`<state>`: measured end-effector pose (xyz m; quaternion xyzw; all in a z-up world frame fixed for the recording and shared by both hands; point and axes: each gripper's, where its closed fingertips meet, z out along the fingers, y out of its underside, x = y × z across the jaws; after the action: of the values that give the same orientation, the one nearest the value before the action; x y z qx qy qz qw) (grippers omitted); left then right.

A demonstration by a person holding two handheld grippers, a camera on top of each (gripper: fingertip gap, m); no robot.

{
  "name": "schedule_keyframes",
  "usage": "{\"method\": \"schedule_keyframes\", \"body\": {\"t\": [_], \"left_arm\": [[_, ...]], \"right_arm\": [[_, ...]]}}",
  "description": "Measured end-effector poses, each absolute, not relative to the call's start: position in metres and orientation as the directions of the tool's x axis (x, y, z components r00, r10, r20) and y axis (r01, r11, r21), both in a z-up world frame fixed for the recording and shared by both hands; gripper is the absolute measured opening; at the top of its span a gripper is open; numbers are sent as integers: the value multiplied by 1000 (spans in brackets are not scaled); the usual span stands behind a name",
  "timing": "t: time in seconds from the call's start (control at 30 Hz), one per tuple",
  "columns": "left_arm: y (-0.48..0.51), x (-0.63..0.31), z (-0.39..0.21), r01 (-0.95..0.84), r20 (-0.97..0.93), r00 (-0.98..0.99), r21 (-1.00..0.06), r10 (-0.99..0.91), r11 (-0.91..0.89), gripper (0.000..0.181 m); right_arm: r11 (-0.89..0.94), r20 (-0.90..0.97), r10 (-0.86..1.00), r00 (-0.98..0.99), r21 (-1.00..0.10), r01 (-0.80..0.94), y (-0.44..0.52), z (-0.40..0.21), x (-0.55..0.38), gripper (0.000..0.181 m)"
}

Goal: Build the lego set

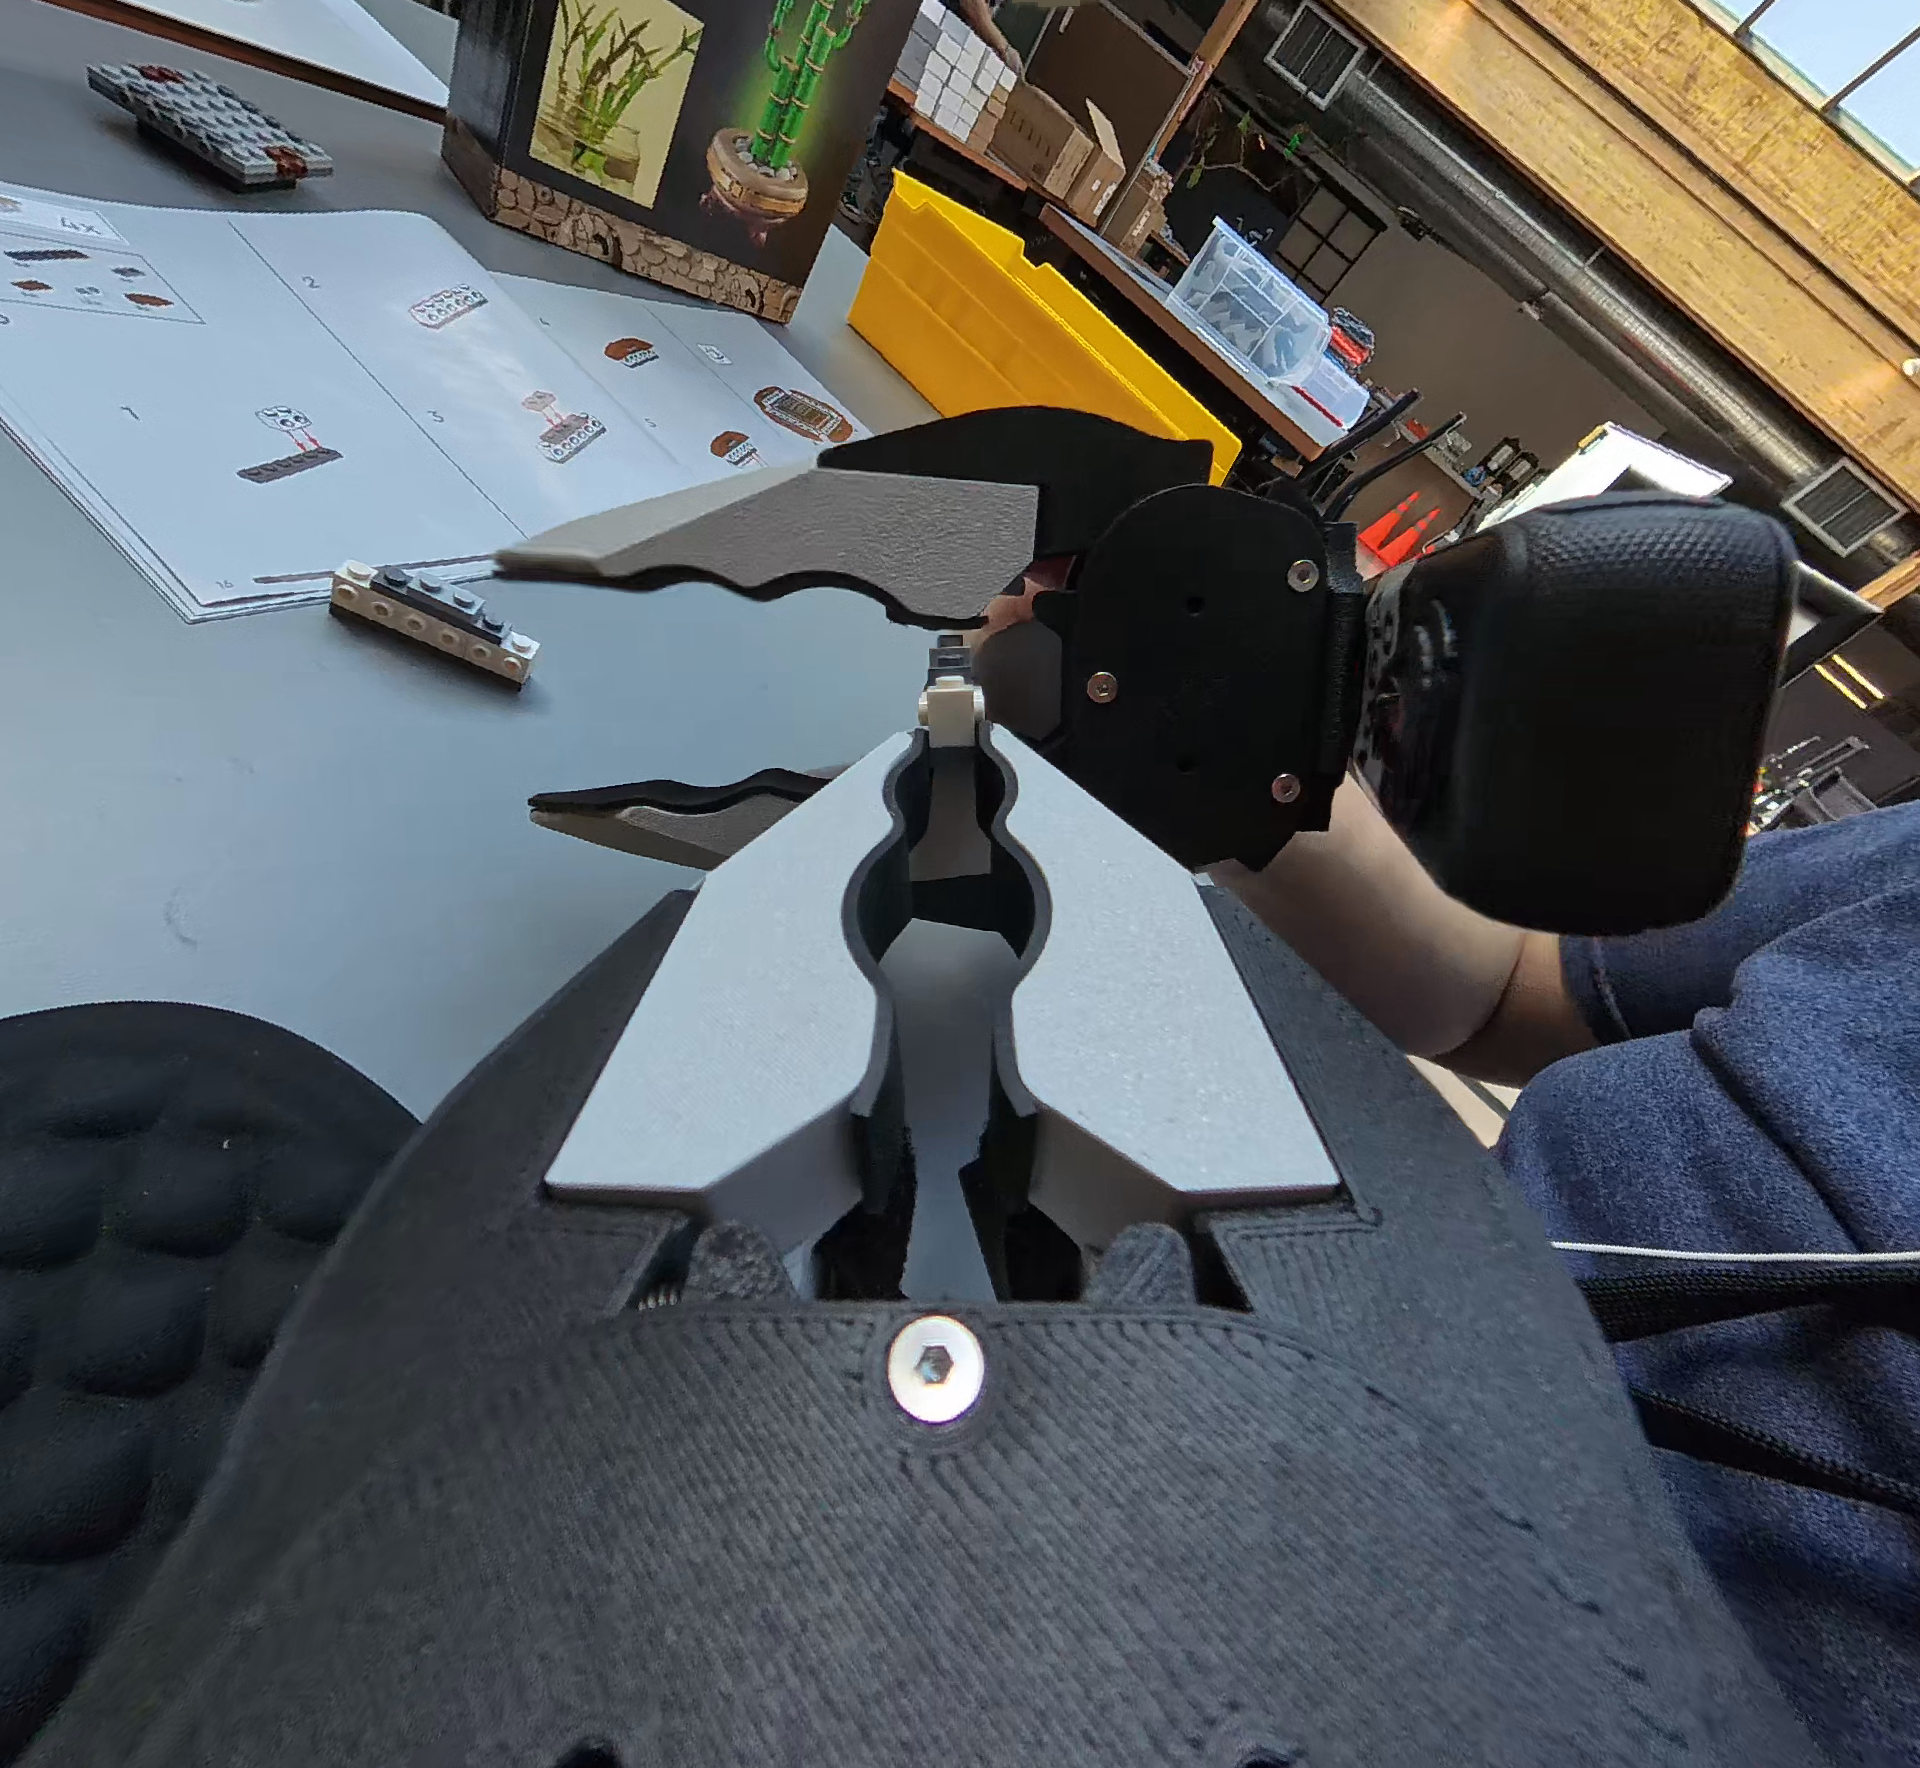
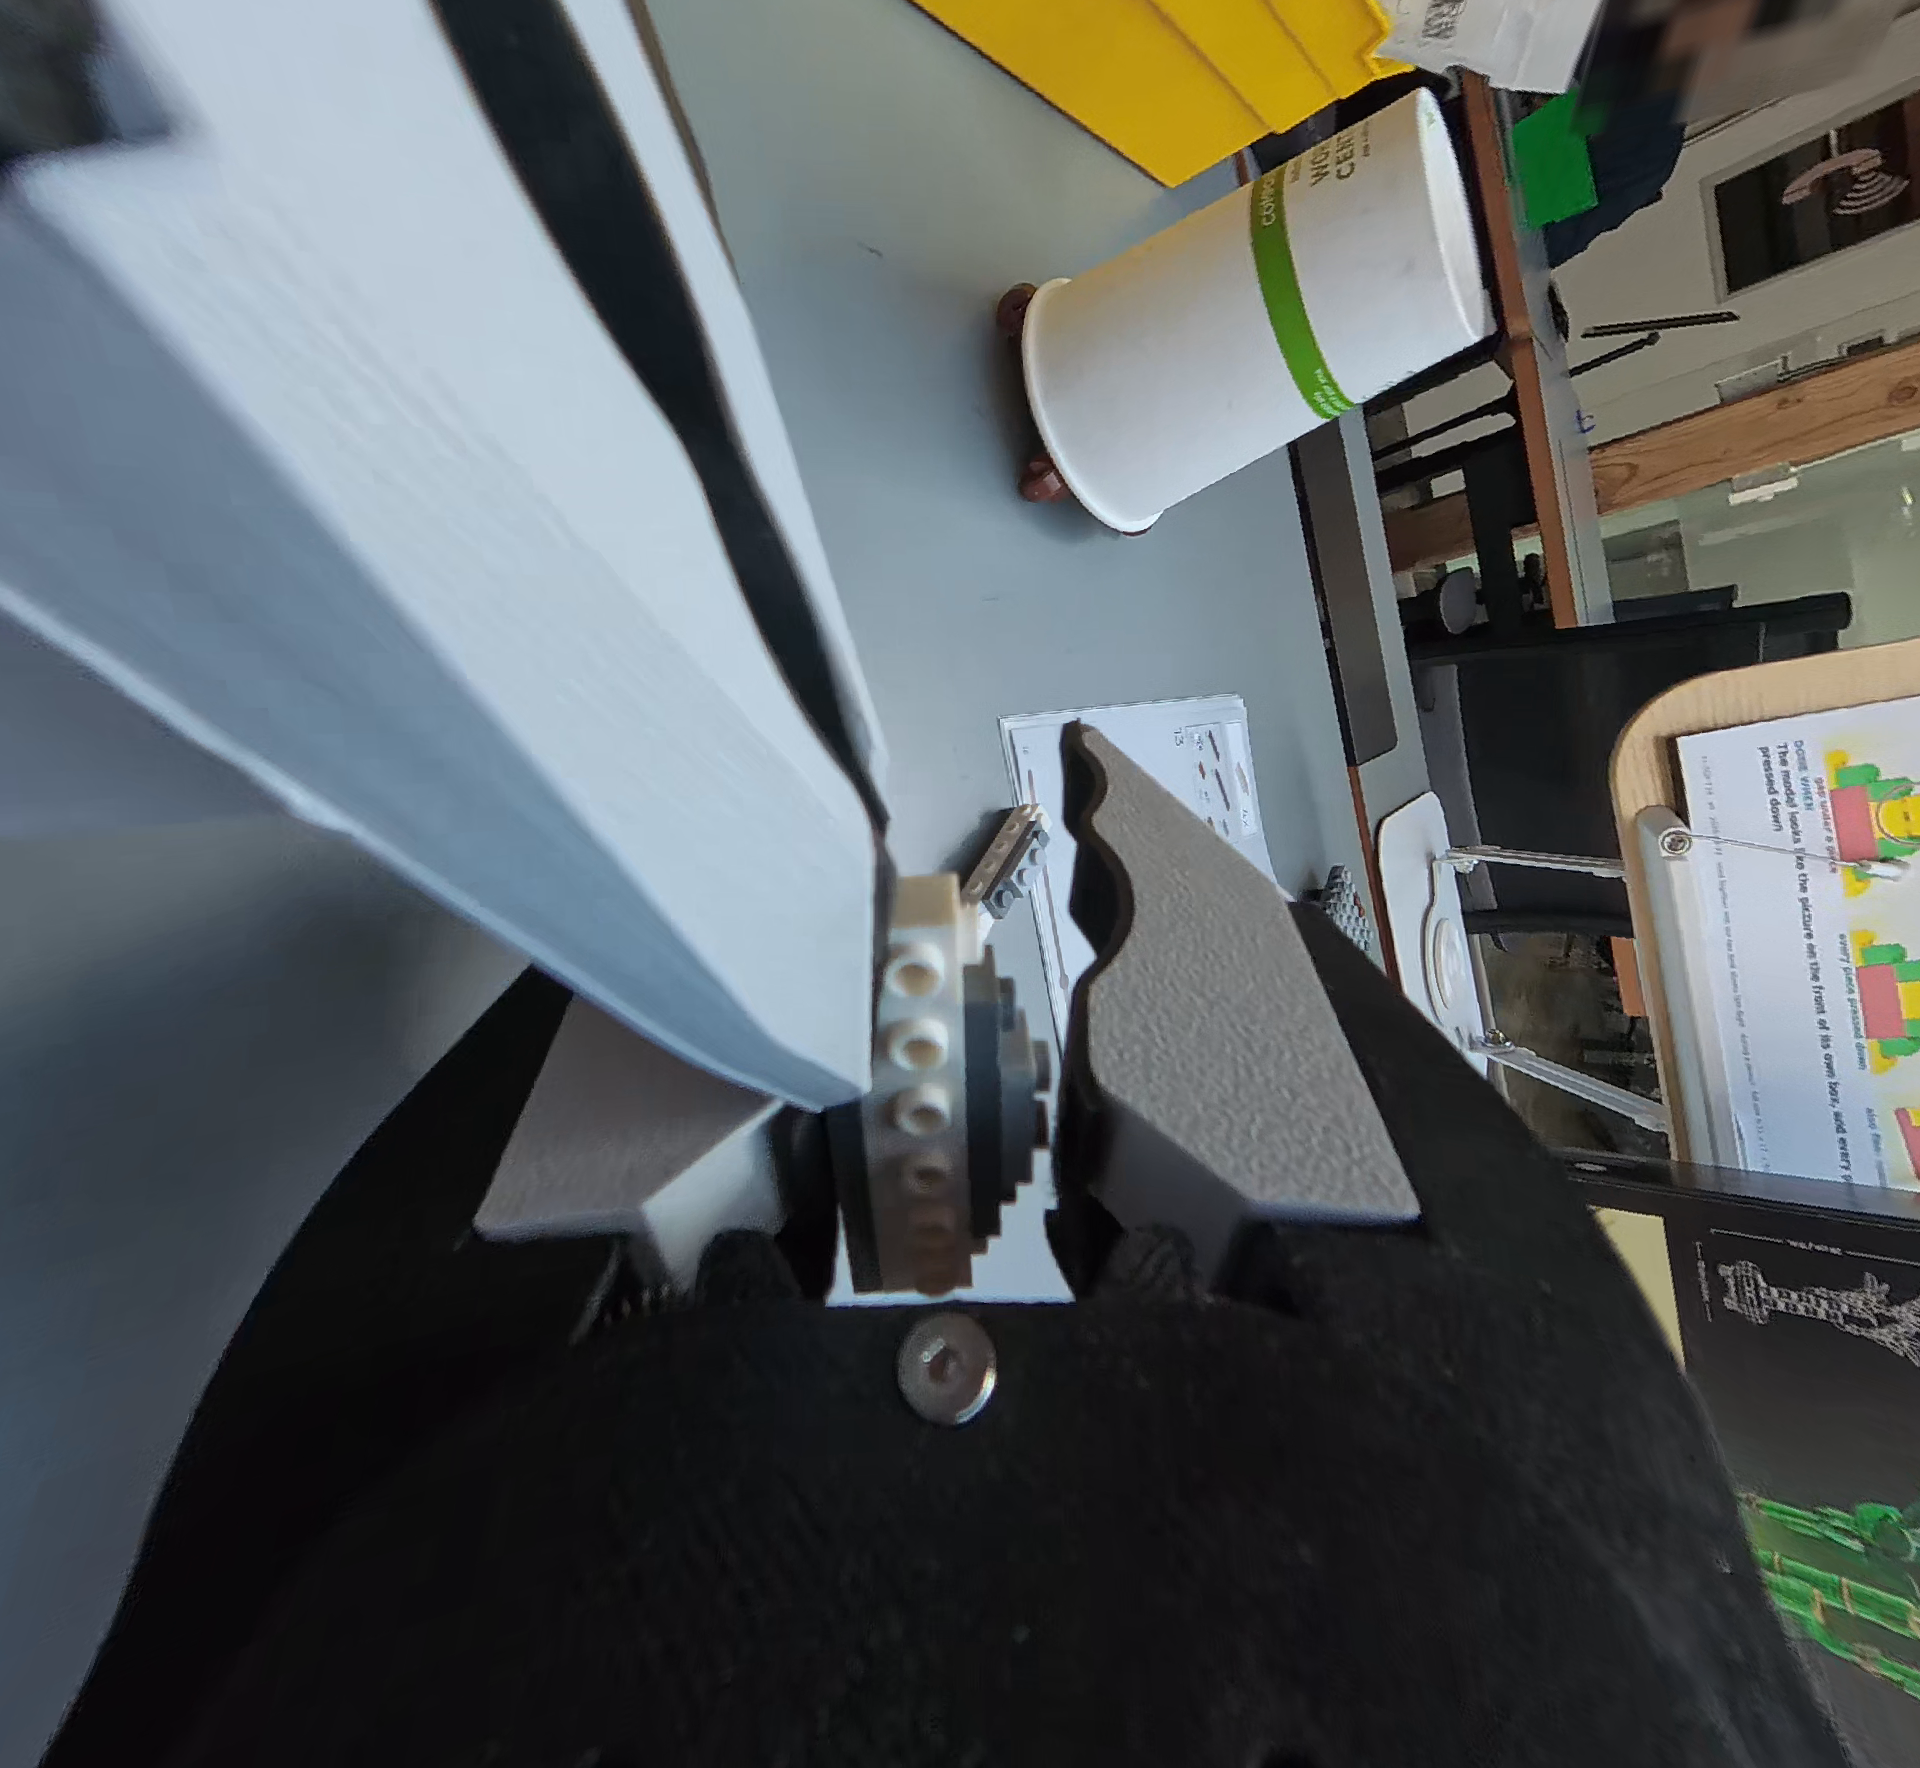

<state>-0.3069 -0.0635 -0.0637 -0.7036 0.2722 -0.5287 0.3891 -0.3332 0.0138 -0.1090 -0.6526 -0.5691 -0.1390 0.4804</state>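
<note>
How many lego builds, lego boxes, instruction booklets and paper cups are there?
Lego builds: 3 (grey plate, table strip, held strip in the left gripper)
Lego box: 1
Booklet: 1
Paper cup: 1
Total: 6

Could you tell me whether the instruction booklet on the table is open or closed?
Open. The instruction booklet lies flat on the grey table, its pages spread, several build steps showing.
</note>
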Motion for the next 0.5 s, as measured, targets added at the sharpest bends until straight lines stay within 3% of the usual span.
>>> {"method": "schedule_keyframes", "body": {"t": [0.03, 0.07, 0.1, 0.3, 0.4, 0.5], "left_arm": [[-62, -308, -62, 40, 549, 283, -826, -786, -563, 6], [-59, -311, -61, 59, 571, 275, -813, -773, -580, 6], [-56, -314, -60, 83, 601, 259, -794, -756, -603, 5], [-47, -331, -46, 227, 830, 0, -543, -558, -808, 5], [-49, -331, -45, 208, 851, -53, -502, -522, -839, 5], [-56, -326, -39, 184, 861, -113, -473, -496, -862, 5]], "right_arm": [[102, 721, 607, 335, -488, 867, 14, -106, -333, 67], [96, 699, 628, 342, -506, 857, 12, -105, -334, 81], [104, 673, 649, 354, -539, 836, 9, -103, -336, 80], [267, 501, 765, 405, -819, 507, -26, -52, -334, 46], [290, 432, 829, 356, -875, 386, -43, -35, -333, 45], [313, 430, 857, 284, -872, 377, -51, -35, -331, 29]]}}
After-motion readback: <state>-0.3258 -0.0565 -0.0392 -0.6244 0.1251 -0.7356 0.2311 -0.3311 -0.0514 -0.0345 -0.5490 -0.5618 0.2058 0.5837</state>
